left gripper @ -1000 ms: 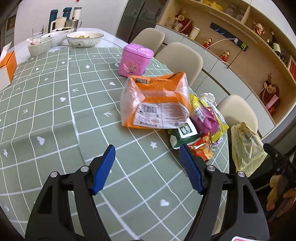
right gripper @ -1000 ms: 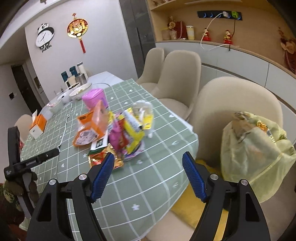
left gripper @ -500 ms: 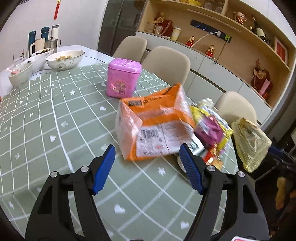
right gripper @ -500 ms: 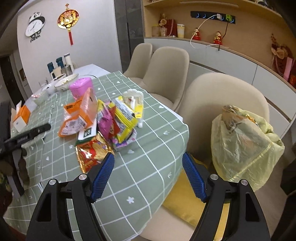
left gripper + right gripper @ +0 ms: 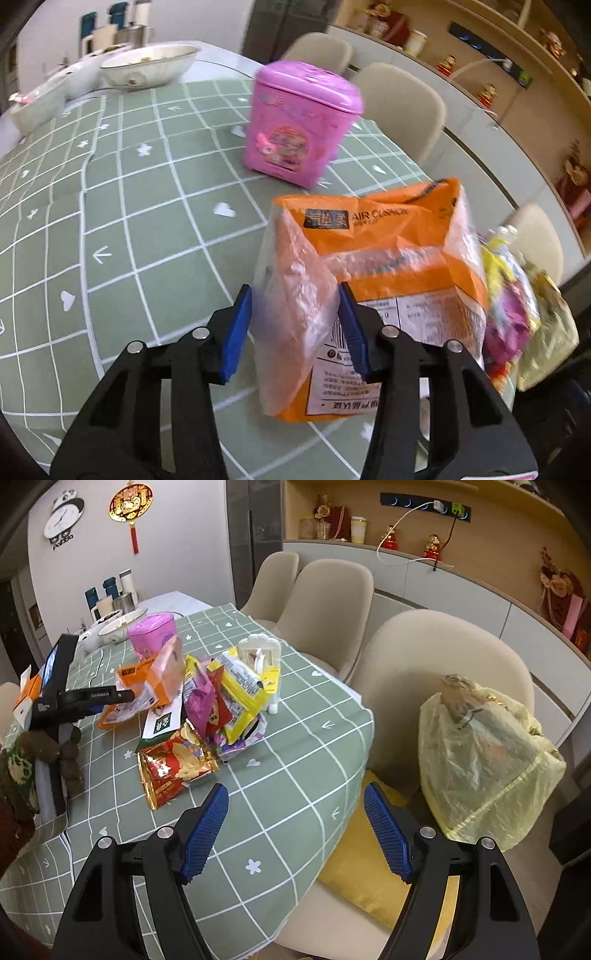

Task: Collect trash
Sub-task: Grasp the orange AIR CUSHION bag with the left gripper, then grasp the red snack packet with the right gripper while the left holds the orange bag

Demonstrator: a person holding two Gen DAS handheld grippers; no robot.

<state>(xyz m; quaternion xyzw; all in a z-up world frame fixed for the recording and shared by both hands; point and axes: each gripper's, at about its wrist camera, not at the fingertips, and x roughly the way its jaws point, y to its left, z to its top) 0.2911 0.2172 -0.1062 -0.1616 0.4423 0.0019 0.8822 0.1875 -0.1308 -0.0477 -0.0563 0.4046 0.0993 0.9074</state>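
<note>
An orange air-cushion mailer bag (image 5: pixel 388 236) lies on the green checked tablecloth (image 5: pixel 147 221), with its clear plastic end toward me. My left gripper (image 5: pixel 294 291) is closing, and that clear end sits between its blue pads; the right pad touches it and the left pad stands just off it. The right wrist view shows the same bag (image 5: pixel 147 679) beside a heap of snack wrappers (image 5: pixel 210 701) and a red foil wrapper (image 5: pixel 173 768). My right gripper (image 5: pixel 295 790) hangs open over the table's rounded edge with nothing between its fingers. A filled yellow trash bag (image 5: pixel 480 760) stands on a chair to its right.
A pink tin (image 5: pixel 299 122) stands behind the mailer, with bowls (image 5: pixel 147 66) and cups at the far end. A white plastic holder (image 5: pixel 258 657) sits by the wrappers. Beige chairs (image 5: pixel 443 672) line the table's right side, and a yellow cushion (image 5: pixel 362 867) lies on the nearest seat.
My left gripper moved forward to the orange bag and its jaws narrowed around the bag's clear end. The right gripper sank slightly toward the table edge and stayed open.
</note>
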